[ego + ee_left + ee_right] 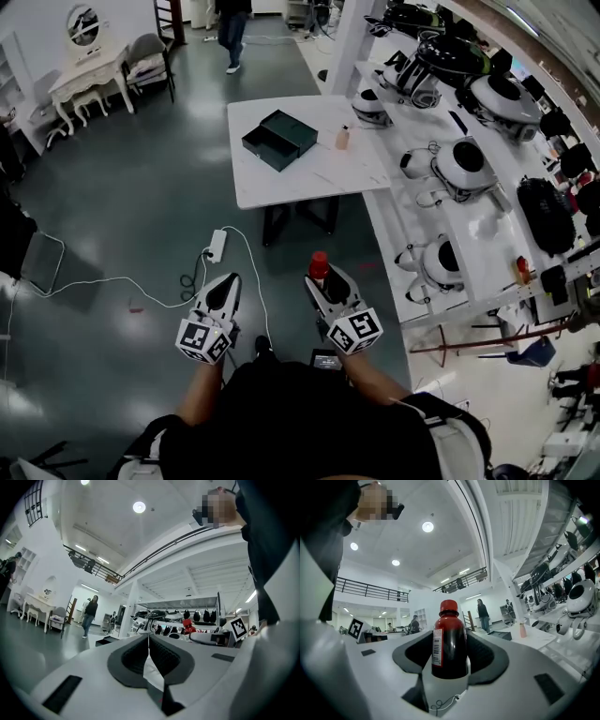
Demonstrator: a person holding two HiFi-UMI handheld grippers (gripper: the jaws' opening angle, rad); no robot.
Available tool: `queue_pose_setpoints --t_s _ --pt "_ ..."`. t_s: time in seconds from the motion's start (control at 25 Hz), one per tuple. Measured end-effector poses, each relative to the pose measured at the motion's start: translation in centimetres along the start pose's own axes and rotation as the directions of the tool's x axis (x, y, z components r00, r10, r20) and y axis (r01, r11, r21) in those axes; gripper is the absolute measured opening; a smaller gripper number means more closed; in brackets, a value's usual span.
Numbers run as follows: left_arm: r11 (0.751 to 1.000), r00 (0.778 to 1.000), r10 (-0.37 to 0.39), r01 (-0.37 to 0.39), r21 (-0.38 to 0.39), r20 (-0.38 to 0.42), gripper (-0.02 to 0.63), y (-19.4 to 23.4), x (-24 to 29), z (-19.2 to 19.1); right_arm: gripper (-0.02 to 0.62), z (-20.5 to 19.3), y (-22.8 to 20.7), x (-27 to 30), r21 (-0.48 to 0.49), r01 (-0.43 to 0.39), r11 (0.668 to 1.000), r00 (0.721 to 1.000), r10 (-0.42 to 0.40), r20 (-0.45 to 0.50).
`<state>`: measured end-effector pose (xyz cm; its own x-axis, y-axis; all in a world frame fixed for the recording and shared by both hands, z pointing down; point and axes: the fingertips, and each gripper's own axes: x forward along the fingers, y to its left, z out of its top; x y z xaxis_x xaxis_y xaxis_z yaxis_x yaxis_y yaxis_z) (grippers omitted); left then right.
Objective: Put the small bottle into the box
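My right gripper [325,278] is shut on a small dark bottle [319,266] with a red cap; in the right gripper view the small bottle [449,644] stands upright between the jaws. Beside it, my left gripper [227,284] is shut with nothing in it, its jaws meeting in the left gripper view [149,641]. Both are held over the floor, well short of the white table [328,178]. On that table lies a dark green box [279,139], standing open, with a small pink bottle [343,137] to its right. The box [506,633] also shows far off in the right gripper view.
A long white bench [469,225] with several white and black robot heads runs along the right. A power strip [217,246] and its cable lie on the floor ahead. A person [232,28] walks at the far end; a dressing table [89,80] stands far left.
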<state>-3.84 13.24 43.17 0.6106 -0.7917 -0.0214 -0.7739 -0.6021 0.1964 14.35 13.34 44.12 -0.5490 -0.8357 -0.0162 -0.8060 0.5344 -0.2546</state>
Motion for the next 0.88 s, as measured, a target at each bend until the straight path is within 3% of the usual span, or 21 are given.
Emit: queue_pose_setpoints --t_s 0.32,0.88 --pt "0.999 0.999 -0.038 0.038 0.010 0.013 0.020 6.9 5.7 2.1 0.236 1.7 -2.1 8.8 -0.012 0.010 1.000 1.000 -0.010 0.015" --pt "0.999 0.999 0.040 -0.040 -0.016 -0.014 0.020 18.2 16.1 1.0 0.236 -0.2 -11.5 21.3 0.039 -0.002 0.999 1.000 0.002 -0.007"
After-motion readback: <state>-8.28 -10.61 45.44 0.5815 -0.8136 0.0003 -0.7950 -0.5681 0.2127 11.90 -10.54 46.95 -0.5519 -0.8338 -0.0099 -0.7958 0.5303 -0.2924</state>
